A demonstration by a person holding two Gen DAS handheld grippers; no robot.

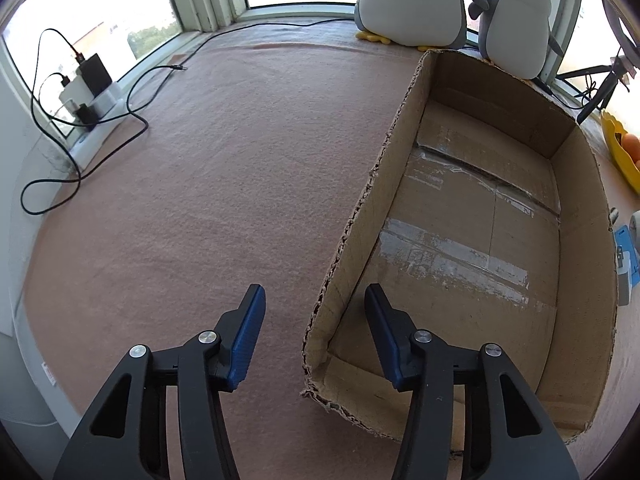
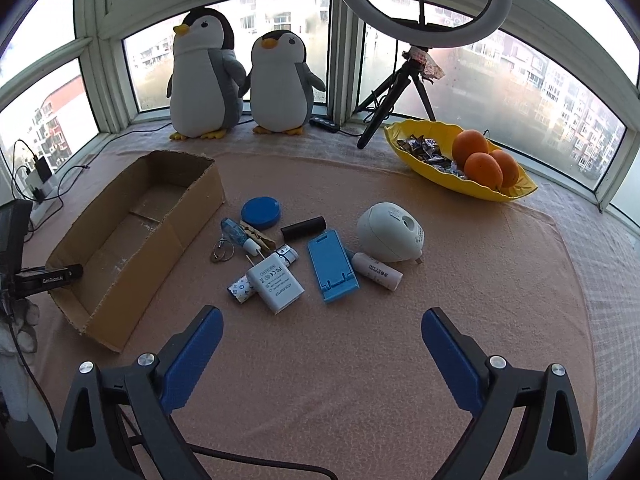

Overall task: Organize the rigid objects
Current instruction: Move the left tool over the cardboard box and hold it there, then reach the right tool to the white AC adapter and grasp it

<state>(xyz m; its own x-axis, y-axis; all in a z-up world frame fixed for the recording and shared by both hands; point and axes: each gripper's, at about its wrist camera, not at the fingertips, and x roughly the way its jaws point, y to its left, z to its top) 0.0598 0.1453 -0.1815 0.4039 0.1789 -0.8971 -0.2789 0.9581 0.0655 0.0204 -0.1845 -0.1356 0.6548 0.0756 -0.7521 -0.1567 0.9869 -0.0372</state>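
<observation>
- Right claw (image 2: 320, 314): released, jaws spread wide with nothing between them, hovering above the pink tabletop (image 2: 360, 380).
- Left claw (image 1: 314, 290): empty, jaws set narrower and straddling the near left wall of the cardboard box (image 1: 400, 128). A gap shows beside each pad, so no grip is evident.
- Location of the objects: a loose cluster lies on the tabletop just ahead of the right claw, to the right of the box, which is empty.
- Nearest items: the white adapter (image 2: 275, 280), ahead and left of centre, and the blue phone stand (image 2: 332, 268), almost on the claw's axis. The white tube (image 2: 378, 270) touches the stand's right edge.
- Handling, as judged: all look light, stiff plastic. The adapter's flat sides suit a pinch across its short width. The stand is thin and best taken by its long edges.
- The egg-shaped white device (image 2: 390, 232) is smooth and rounded, likely to slip, so it should be gripped at its widest part.
</observation>
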